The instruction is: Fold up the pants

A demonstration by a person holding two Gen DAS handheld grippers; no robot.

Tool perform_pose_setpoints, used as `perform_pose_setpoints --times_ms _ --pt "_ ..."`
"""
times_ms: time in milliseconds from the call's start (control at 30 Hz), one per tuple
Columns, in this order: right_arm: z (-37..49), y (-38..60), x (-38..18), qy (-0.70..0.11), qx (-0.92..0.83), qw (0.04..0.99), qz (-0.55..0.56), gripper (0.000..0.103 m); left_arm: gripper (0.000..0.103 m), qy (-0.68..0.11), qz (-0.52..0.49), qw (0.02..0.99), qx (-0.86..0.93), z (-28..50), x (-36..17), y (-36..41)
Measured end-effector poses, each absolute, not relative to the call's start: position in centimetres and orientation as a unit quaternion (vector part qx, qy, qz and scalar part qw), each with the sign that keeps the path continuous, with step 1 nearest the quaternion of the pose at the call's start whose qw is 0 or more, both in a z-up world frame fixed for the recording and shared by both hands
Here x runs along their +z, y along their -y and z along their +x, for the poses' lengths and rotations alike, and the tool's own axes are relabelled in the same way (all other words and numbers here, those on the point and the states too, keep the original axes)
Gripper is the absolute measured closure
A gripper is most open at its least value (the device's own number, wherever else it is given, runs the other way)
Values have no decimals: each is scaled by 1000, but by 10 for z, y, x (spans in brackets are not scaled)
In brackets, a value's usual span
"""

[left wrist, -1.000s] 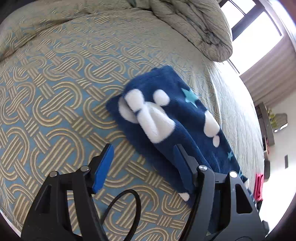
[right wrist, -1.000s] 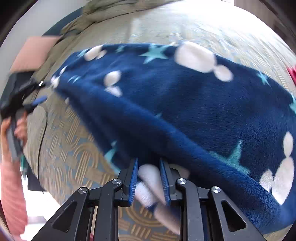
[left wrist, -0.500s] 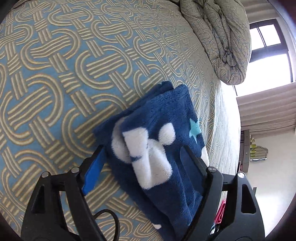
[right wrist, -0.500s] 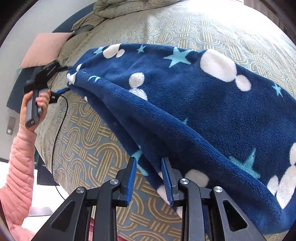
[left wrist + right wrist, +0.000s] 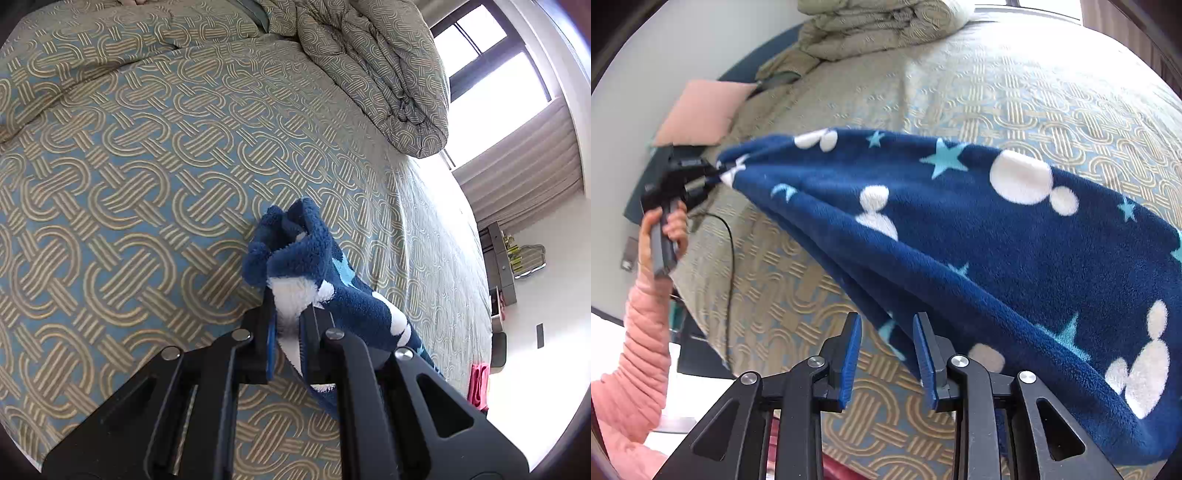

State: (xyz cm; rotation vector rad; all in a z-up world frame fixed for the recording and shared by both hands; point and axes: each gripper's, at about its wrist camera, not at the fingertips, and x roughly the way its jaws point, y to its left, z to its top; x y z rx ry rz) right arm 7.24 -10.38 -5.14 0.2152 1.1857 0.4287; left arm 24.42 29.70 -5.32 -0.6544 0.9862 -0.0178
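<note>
Two claws are at the pants (image 5: 979,236): my left claw (image 5: 286,325), angled down, has just clamped one bunched end. My right claw (image 5: 886,350) stands part open, fabric edge between its pads, unpinched. The pants hang stretched above the patterned bed (image 5: 140,177), clear bedspread all around, duvet (image 5: 373,62) piled by the window (image 5: 495,62).

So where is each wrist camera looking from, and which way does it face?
Left wrist: on the left gripper, facing down along its fingers at the bed; jaws have just closed on the pants.
Right wrist: on the right gripper, facing down across the bed towards the person's left hand and pink sleeve; jaws apart.
Shared: pants, bed, left gripper, folded duvet.
</note>
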Motion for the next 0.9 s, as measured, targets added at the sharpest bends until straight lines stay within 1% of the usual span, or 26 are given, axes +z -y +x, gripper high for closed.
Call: perform_pose_setpoints --times_ms 100,167,267,367,433,467,500,633,700,733,767,900 --pt "67 109 -46 -546 206 805 106 67 91 -462 -298 835 -8 221 -56 -304" --pt "65 111 -47 -547 203 805 107 64 91 -478 -291 829 2 215 -72 -309" --pt "62 110 -54 -559 198 797 113 64 91 -502 -320 804 16 214 -108 -319" --pt "55 100 -56 -562 195 799 91 63 91 -505 -356 786 22 216 -129 -325" --pt "48 92 -56 -557 185 808 48 55 90 -501 -354 789 24 219 -127 -321" --pt "44 88 -57 -552 174 815 23 48 90 -501 -347 793 24 220 -123 -318" --pt "40 86 -59 -548 163 821 3 45 90 -501 -338 796 25 225 -119 -315" --pt "25 71 -70 -504 109 849 -113 39 90 -503 -311 806 23 233 -109 -307" --pt "17 53 -75 -461 105 859 -194 25 90 -503 -307 808 22 235 -107 -305" --pt "16 43 -80 -443 113 859 -231 22 90 -503 -307 808 23 237 -107 -305" --pt "16 36 -86 -436 122 855 -253 20 90 -503 -306 808 23 238 -106 -305" --pt "37 20 -120 -453 136 826 -305 19 90 -503 -307 808 23 243 -104 -304"
